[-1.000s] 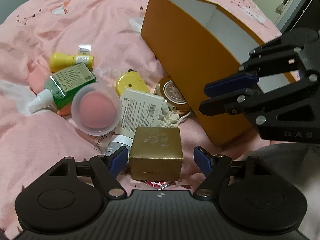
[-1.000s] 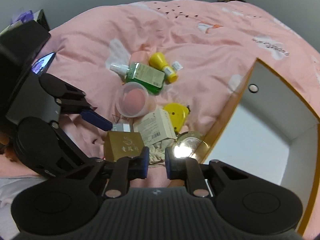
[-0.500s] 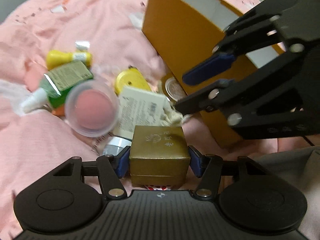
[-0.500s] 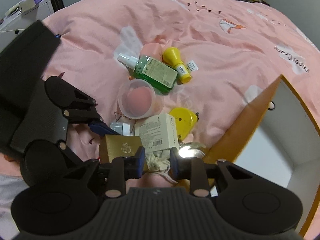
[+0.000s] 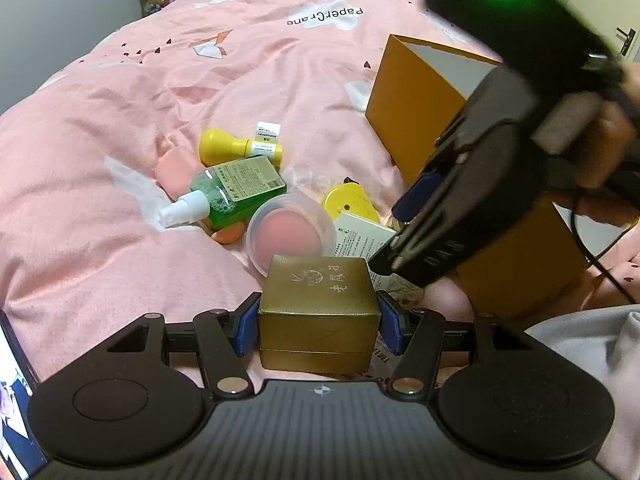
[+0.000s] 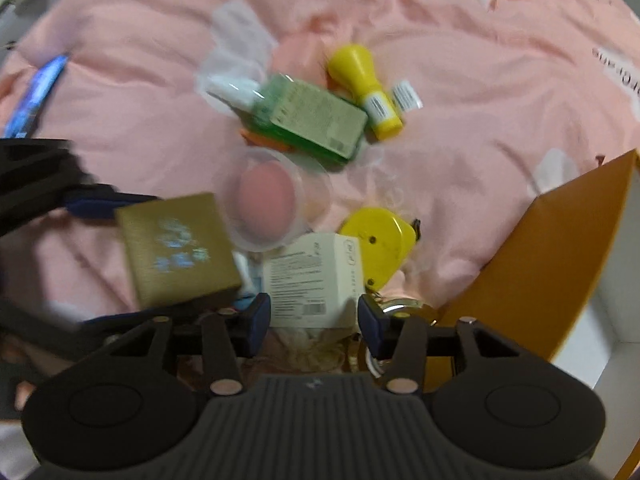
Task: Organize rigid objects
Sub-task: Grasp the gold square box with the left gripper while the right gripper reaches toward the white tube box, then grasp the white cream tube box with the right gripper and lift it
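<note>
My left gripper [image 5: 319,328] is shut on a gold box [image 5: 318,306] and holds it above the pink bed; the box also shows in the right wrist view [image 6: 176,250]. My right gripper [image 6: 314,320] is open, its fingers on either side of a white carton [image 6: 316,284] lying in the pile. The right gripper [image 5: 404,224] also shows from the left wrist view, reaching down over the carton [image 5: 362,240]. The orange storage box [image 5: 460,152] stands open at the right.
A green spray bottle [image 5: 228,194], a yellow bottle [image 5: 236,148], a clear cup with a pink sponge [image 5: 290,234], a yellow case [image 5: 350,204] and a round gold tin [image 6: 402,306] lie on the pink bedspread [image 5: 100,200]. A phone screen [image 5: 16,420] is at the far left.
My left gripper closed on the gold box and lifted it. My right gripper opened and moved down over the white carton.
</note>
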The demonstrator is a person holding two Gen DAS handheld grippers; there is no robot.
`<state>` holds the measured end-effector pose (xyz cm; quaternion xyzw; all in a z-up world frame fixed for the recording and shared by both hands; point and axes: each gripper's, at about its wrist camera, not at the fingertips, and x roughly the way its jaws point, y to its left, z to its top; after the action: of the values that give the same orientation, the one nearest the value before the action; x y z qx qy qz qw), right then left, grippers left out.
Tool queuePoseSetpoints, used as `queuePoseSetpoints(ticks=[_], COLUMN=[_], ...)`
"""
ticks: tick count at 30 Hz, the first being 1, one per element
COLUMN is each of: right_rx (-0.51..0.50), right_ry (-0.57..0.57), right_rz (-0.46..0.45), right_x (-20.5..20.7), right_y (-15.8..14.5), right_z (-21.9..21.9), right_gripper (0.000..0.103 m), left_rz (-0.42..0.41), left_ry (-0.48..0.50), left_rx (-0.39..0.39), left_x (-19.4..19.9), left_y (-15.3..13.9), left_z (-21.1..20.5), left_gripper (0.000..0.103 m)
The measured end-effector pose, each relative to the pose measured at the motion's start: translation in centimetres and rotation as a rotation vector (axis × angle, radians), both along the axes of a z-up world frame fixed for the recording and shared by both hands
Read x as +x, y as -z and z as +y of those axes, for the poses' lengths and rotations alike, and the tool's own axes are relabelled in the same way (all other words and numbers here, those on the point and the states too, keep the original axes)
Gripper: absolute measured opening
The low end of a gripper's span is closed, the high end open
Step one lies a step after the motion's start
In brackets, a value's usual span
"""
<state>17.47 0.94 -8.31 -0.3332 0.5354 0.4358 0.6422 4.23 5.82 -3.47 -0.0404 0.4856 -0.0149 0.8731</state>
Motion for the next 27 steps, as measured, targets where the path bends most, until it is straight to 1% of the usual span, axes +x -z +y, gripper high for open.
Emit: queuePoseSetpoints(ticks=[5,8,10,14,17,19,20,22,25,27], right_rx=[-0.064,-0.101,-0.118,-0.144,-0.143,-0.131,-0.122,-0.092,-0.050,-0.050], right_ry=[0.048,0.054,0.060,0.072,0.086,0.068,0.056,0.032,-0.002,-0.001], right_rz=[0.069,0.074,0.086,0.096,0.115,0.109,0.104,0.099,0.125,0.132], right_x=[1.6,2.0,2.0,2.1,2.1,1.6,1.4,0.6,-0.4,-0.7], right_y=[1.9,2.9,3.4,4.3,4.4,4.0,3.5,2.5,1.7,2.2], right_z=[1.2,2.0,2.6,3.7,3.4,3.1,3.1,2.8,2.6,2.8], right_gripper=[0.048,0.049,0.055,0.057,0.052,0.043,0.041,0.032,0.028,0.028], left_rz=[0.001,-0.002,0.001,0.014,0.012,0.015,0.017,0.023,0.026,0.030], left_ry=[-0.011,-0.013,-0.013,-0.020,-0.022,-0.023,-0.022,-0.020,-0.019,-0.019], left_rx=[-0.010,-0.014,-0.012,-0.005,-0.014,-0.014,-0.015,-0.017,-0.014,-0.008], left_x=[-0.2,-0.3,-0.2,-0.2,-0.1,-0.1,0.0,0.1,0.2,0.2], left_y=[0.5,0.7,0.7,1.1,1.1,1.1,1.2,1.3,1.3,1.4], left_z=[0.5,0.6,0.6,0.7,0.8,0.8,0.8,0.7,0.6,0.6], left_gripper=[0.068,0.068,0.068,0.068,0.068,0.068,0.069,0.069,0.070,0.070])
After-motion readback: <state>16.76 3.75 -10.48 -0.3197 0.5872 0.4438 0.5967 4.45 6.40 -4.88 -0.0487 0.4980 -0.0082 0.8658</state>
